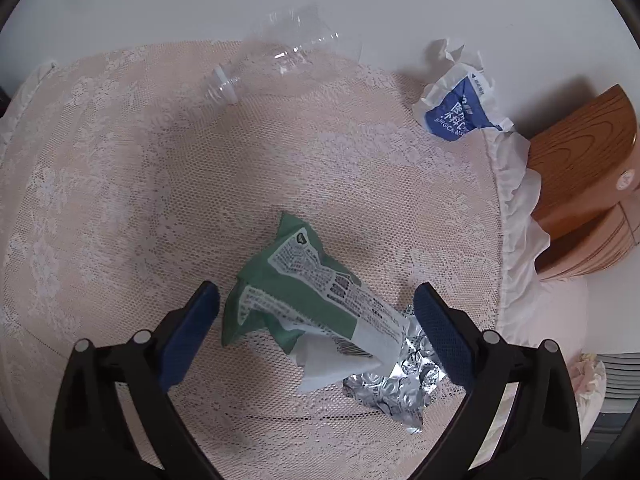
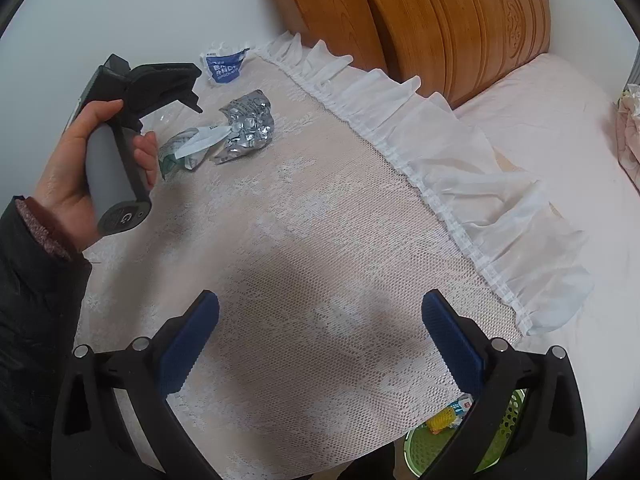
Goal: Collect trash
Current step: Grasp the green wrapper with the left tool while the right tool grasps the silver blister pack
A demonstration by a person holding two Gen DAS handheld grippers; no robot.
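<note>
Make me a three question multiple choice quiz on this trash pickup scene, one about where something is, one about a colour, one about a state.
1. Where is the clear plastic bottle?
A. In the basket
B. Lying at the far edge of the lace cloth
C. Between the right gripper's fingers

2. What colour is the wrapper between the left gripper fingers?
A. Green and white
B. Red
C. Yellow

3. What state is the right gripper in?
A. Shut on foil
B. Shut on the bottle
C. Open, with nothing between its fingers

Answers: 1 B, it lies on its side at the cloth's far edge; 2 A, green with white printed panels; 3 C, only lace shows between its blue pads.
</note>
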